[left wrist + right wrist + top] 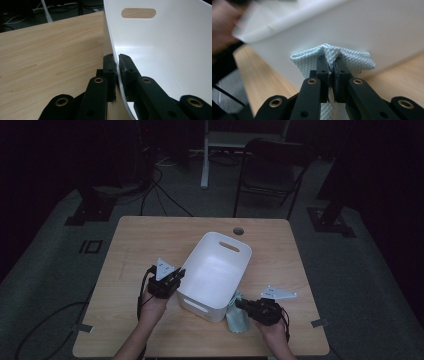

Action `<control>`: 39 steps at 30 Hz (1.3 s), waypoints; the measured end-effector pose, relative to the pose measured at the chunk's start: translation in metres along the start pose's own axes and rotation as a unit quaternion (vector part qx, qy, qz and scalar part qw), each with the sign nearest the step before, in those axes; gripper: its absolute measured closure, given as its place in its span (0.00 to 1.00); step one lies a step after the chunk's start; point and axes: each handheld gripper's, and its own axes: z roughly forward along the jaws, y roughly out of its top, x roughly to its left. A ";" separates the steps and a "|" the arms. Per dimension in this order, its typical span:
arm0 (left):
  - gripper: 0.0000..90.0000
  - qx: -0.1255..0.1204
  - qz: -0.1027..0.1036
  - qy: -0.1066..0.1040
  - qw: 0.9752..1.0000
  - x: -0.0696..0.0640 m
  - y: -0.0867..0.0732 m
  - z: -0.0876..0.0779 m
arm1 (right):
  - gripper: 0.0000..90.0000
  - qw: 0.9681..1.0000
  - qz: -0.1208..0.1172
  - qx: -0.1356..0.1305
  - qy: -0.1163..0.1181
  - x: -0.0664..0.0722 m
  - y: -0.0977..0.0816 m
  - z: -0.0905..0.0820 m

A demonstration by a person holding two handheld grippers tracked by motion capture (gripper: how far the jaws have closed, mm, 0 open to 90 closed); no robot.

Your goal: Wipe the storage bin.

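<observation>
White plastic tub (215, 275) blocks your pale-blue quilted cloth (236, 319), pinched by right gripper (240, 304); left gripper (178, 275) clamps its rim.

Dim room, edges near black. Grey carpet floor (45, 270). Light wooden table (145, 235) with a round cable hole (238, 230) at its far edge. Black folding chair (272, 170) behind it. Cables (160, 195) trail across the floor; white frame (205, 155) beyond.
</observation>
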 end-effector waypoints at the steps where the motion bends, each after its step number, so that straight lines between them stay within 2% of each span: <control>1: 0.94 0.000 0.000 0.000 1.000 0.000 0.000 0.000 | 0.94 1.000 -0.002 -0.010 0.007 0.003 0.003 -0.003; 3: 0.94 0.000 0.000 -0.003 1.000 0.000 0.000 0.000 | 0.94 1.000 -0.004 -0.014 0.011 0.006 0.006 -0.004; 4: 0.94 -0.001 0.002 -0.005 1.000 0.000 0.000 0.001 | 0.94 1.000 -0.013 -0.018 0.011 0.009 0.009 -0.002; 7: 0.93 -0.002 0.002 -0.011 1.000 0.001 0.000 0.000 | 0.94 1.000 -0.011 -0.025 0.009 0.006 0.010 0.003; 9: 0.93 -0.001 0.008 -0.012 1.000 0.001 0.000 0.000 | 0.94 1.000 -0.010 -0.017 0.003 0.004 0.008 0.005; 14: 0.93 -0.001 0.007 -0.014 1.000 0.001 0.000 0.000 | 0.94 1.000 0.007 -0.003 0.000 -0.004 0.000 0.012; 19: 0.93 -0.001 0.005 -0.014 1.000 0.001 0.000 0.001 | 0.94 1.000 0.006 0.008 -0.004 -0.010 -0.004 0.016; 27: 0.93 -0.001 0.004 -0.014 1.000 0.001 0.000 0.001 | 0.94 0.999 0.021 0.032 -0.013 -0.020 -0.014 0.026; 31: 0.93 -0.001 0.004 -0.012 1.000 0.001 0.000 0.000 | 0.94 0.998 0.024 0.061 -0.025 -0.028 -0.025 0.036; 33: 0.93 -0.001 0.003 -0.012 1.000 0.001 0.000 0.000 | 0.94 0.996 0.035 0.081 -0.028 -0.033 -0.030 0.042; 36: 0.93 -0.002 0.000 -0.008 1.000 0.000 0.000 0.000 | 0.94 0.995 0.045 0.091 -0.027 -0.035 -0.033 0.045; 39: 0.93 -0.001 0.000 -0.005 1.000 0.000 0.000 0.000 | 0.94 0.995 0.039 0.091 -0.033 -0.030 -0.030 0.043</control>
